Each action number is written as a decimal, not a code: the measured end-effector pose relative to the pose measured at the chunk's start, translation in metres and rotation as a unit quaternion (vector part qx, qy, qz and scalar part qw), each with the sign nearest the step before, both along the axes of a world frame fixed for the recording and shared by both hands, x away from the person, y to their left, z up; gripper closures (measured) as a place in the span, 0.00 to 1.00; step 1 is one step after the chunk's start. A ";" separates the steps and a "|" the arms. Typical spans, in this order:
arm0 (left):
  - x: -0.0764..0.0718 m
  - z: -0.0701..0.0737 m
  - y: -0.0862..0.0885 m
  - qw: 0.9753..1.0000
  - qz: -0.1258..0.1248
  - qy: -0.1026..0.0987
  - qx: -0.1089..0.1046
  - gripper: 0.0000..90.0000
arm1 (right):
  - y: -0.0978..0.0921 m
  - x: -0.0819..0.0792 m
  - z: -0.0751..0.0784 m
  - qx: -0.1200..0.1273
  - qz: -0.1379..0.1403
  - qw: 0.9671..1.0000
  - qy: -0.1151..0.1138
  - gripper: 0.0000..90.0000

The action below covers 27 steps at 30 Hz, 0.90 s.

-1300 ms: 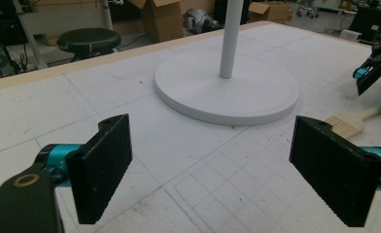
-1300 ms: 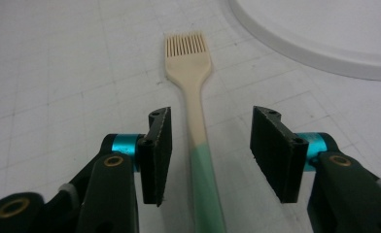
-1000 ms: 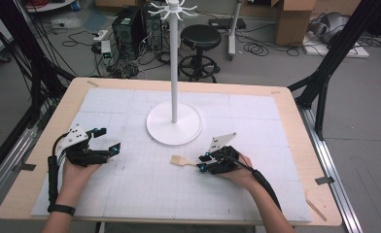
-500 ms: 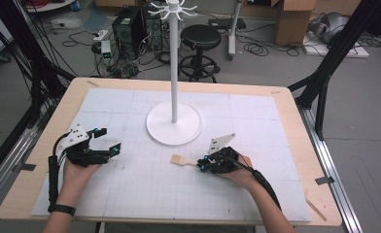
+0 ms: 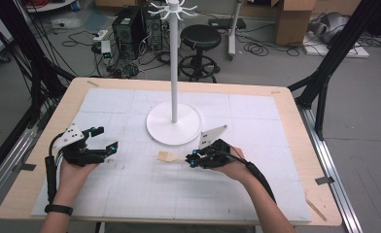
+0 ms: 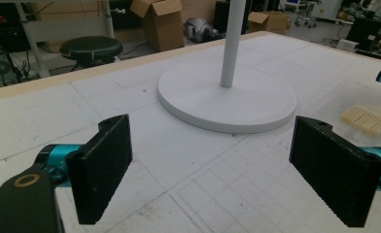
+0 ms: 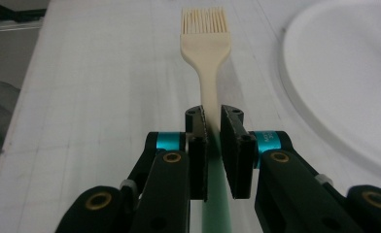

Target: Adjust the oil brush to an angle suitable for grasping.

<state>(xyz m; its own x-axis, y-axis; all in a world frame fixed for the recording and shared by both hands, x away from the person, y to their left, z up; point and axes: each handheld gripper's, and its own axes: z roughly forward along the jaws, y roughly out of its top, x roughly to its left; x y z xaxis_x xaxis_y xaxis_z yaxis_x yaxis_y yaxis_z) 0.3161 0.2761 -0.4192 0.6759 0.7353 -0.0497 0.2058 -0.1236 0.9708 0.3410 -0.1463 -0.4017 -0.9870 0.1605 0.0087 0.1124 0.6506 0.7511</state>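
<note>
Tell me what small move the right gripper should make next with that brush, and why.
Probably lift it slightly. The right gripper looks shut on the pastry brush at its handle, with the bristles pointing away over the white mat. A small lift should free the brush before it is carried toward the white stand. The left gripper is open, holding nothing.

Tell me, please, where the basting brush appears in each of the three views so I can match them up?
High view: the basting brush lies at centre, just below the stand base, handle toward the right gripper.
Left gripper view: its bristle head sits at the right edge, beside the stand base.
Right gripper view: the brush runs up the middle, handle between the nearly closed jaws.
Shared landmark: the white round stand base.
</note>
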 end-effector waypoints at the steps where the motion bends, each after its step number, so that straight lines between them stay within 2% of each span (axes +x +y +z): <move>1: 0.000 0.001 0.001 1.000 0.001 -0.001 -0.002 0.18 | 0.006 0.000 0.002 0.000 0.007 1.000 0.000 0.92; 5: -0.001 0.002 0.003 1.000 0.003 -0.004 -0.007 0.18 | 0.035 -0.001 0.005 -0.005 0.036 0.999 -0.004 0.92; 7: -0.001 0.002 0.004 1.000 0.004 -0.005 -0.008 0.18 | 0.042 -0.001 0.004 -0.007 0.043 0.999 -0.004 0.92; 8: -0.001 0.002 0.004 1.000 0.004 -0.005 -0.009 0.18 | 0.056 -0.002 0.002 -0.011 0.055 0.998 -0.004 0.92; 10: -0.001 0.002 0.004 1.000 0.003 -0.006 -0.009 0.18 | 0.062 -0.003 0.001 -0.013 0.062 0.998 -0.003 0.92; 11: -0.001 0.002 0.004 1.000 0.003 -0.005 -0.009 0.18 | 0.074 -0.004 -0.002 -0.013 0.072 0.997 -0.004 0.92; 13: -0.001 0.002 0.003 1.000 0.001 -0.004 -0.008 0.18 | 0.079 -0.004 -0.003 -0.012 0.076 0.997 -0.001 0.92; 14: -0.001 0.001 0.003 1.000 0.001 -0.004 -0.005 0.18 | 0.089 -0.005 -0.006 -0.014 0.087 0.996 0.003 0.92; 21: 0.000 0.001 0.002 1.000 -0.001 -0.001 -0.006 0.18 | 0.115 -0.009 -0.017 -0.022 0.114 0.993 0.008 0.91; 26: 0.000 0.001 0.002 1.000 -0.002 0.000 -0.008 0.18 | 0.125 -0.013 -0.022 -0.029 0.127 0.991 0.012 0.91; 27: 0.000 0.001 0.001 1.000 -0.003 0.000 -0.008 0.18 | 0.130 -0.013 -0.024 -0.029 0.135 0.990 0.010 0.91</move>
